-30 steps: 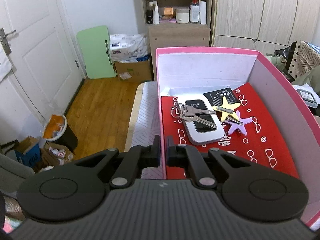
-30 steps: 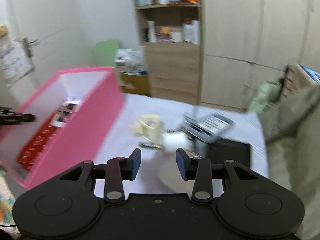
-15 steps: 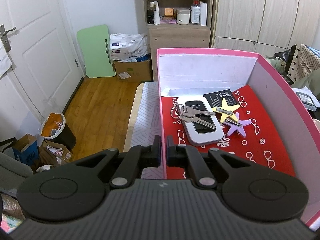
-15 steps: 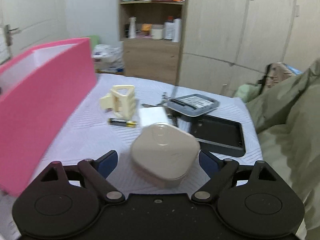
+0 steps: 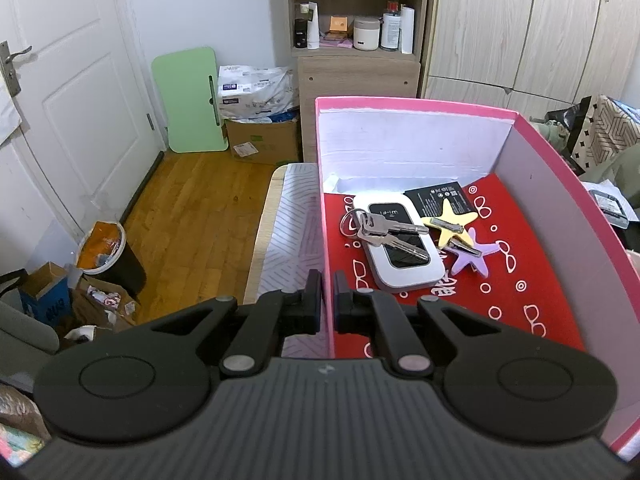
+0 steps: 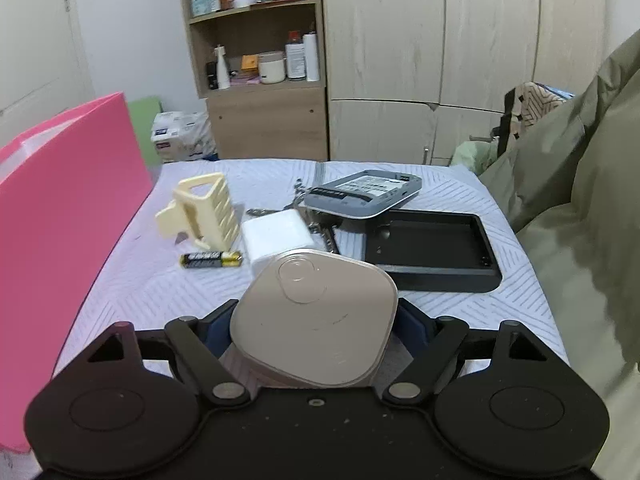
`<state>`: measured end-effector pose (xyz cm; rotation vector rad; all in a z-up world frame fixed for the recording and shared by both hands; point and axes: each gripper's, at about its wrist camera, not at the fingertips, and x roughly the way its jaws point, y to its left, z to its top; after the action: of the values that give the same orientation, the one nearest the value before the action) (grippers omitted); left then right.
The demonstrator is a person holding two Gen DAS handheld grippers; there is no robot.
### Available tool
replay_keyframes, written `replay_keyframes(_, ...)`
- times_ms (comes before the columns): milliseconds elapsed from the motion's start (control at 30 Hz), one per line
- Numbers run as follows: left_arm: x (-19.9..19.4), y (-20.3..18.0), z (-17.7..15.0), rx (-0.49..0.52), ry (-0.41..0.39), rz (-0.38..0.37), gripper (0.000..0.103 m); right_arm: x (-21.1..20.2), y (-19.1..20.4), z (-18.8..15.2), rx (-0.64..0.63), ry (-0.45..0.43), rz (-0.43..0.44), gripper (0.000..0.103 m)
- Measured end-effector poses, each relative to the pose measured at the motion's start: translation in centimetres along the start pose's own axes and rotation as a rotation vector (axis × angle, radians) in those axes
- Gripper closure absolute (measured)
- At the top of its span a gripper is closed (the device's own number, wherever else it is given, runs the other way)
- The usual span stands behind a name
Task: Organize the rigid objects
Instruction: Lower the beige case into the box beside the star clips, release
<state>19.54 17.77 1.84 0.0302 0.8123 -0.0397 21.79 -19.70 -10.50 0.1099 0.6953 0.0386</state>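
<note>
Pink cardboard box (image 5: 404, 104): open-topped, white inner walls, red patterned floor; its left wall is pinched between two black fingers.
White pocket Wi-Fi device (image 5: 398, 246): flat on the box floor, dark screen up.
Silver keys on a ring (image 5: 378, 230): lying across the Wi-Fi device.
Black flat battery (image 5: 438, 200): behind the stars.
Yellow star clip (image 5: 454, 222), purple star clip (image 5: 472, 256): overlapping.
Beige rounded-square case (image 6: 316, 316): between two blue pads.
Black-and-gold AA battery (image 6: 211, 259): on its side on the white cloth.

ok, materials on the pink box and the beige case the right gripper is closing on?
Pink box: looks like cardboard, matte; thin wall with a white inner face and raw edge.
Beige case: probably moulded plastic with a satin metallic sheen; rounded corners and fine surface scratches.
</note>
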Motion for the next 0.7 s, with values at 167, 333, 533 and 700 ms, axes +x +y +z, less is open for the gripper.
replay_keyframes(167, 0.0, -0.1, 0.0, -0.006, 0.0, -0.004, 0.098, -1.9, 0.7, 0.0, -0.033, -0.006, 0.046, 0.019)
replay_keyframes(333, 0.0, -0.1, 0.0, -0.015, -0.001, -0.008, 0.098, -3.2, 1.7, -0.6, -0.067, 0.024, 0.08, 0.019)
replay_keyframes(533, 0.0, 0.0, -0.1, -0.004, -0.001, -0.004, 0.098, -6.6, 2.6, 2.0, -0.079, -0.077, 0.168, 0.019)
replay_keyframes(700, 0.0, 0.0, 0.0, -0.005, -0.001, -0.004, 0.098, -9.7, 5.5, 6.6, -0.204, -0.205, 0.323, 0.019)
